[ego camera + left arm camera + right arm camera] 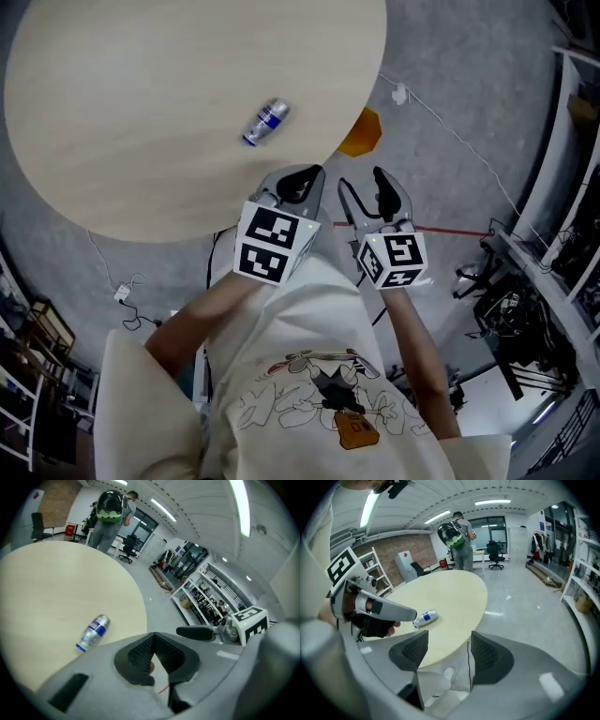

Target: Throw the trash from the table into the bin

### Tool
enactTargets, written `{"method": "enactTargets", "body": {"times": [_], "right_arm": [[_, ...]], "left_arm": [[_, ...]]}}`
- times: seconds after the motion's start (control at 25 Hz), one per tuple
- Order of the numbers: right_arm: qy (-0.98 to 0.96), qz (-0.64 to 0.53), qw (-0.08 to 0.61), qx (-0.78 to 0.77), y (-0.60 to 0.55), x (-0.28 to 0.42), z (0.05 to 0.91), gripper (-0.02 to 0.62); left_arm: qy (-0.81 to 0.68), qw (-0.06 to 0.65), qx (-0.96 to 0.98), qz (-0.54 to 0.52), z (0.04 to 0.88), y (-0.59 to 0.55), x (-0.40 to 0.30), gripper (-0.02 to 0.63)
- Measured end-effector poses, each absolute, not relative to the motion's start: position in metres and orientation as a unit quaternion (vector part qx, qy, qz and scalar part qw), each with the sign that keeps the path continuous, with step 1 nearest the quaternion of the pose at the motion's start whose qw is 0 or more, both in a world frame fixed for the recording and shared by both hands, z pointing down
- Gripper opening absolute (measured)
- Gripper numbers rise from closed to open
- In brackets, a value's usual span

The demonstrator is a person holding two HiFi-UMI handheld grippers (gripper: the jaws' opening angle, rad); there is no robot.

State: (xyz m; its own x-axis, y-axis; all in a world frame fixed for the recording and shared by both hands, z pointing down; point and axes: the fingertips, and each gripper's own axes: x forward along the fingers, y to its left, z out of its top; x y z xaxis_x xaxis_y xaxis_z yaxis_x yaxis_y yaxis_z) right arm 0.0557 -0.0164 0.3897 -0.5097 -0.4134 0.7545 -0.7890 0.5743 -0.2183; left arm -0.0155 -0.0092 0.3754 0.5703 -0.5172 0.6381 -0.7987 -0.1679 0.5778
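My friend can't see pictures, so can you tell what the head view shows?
A small bottle with a blue label lies on its side on a round pale table. Near the table's edge a person holds two claws: the left claw shut, the right claw open and empty.

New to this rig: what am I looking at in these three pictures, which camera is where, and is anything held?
No robot arm here: a person grips a two-jaw tool in each hand. The head view looks down from the person's head; the other two views come from cameras riding on the tools. The left tool has its jaws together, the right tool has them apart; neither holds anything. On the round table lies one silvery bottle with a blue label, on its side.
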Motion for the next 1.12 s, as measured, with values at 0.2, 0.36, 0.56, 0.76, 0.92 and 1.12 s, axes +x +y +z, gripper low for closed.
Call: {"method": "enactTargets", "body": {"times": [0.2, 0.36, 0.56, 0.76, 0.92, 1.12], "right_arm": [[-0.854, 0.241, 0.349, 0.3, -0.01, 0.0, 0.37, 0.317], [-0.875, 0.201, 0.364, 0.247, 0.003, -0.034, 0.358, 0.345], [-0.883, 0.124, 0.419, 0.172, 0.009, -0.06, 0.367, 0.352], [-0.873, 0.113, 0.442, 0.171, -0.002, -0.071, 0.38, 0.457], [-0.865, 0.086, 0.465, 0.168, -0.008, -0.09, 0.403, 0.564], [-0.852, 0.097, 0.489, 0.163, -0.017, -0.112, 0.434, 0.58]], "left_arm": [[-0.481, 0.49, 0.722, 0.09, 0.341, -0.006, -0.064, 0.003], [-0.505, 0.475, 0.715, 0.09, 0.326, 0.005, -0.099, 0.003], [-0.546, 0.461, 0.694, 0.086, 0.32, 0.021, -0.139, 0.003], [-0.579, 0.465, 0.666, 0.068, 0.31, 0.042, -0.151, 0.003], [-0.594, 0.471, 0.65, 0.058, 0.311, 0.06, -0.166, 0.003], [-0.613, 0.48, 0.625, 0.055, 0.319, 0.079, -0.187, 0.004]]}}
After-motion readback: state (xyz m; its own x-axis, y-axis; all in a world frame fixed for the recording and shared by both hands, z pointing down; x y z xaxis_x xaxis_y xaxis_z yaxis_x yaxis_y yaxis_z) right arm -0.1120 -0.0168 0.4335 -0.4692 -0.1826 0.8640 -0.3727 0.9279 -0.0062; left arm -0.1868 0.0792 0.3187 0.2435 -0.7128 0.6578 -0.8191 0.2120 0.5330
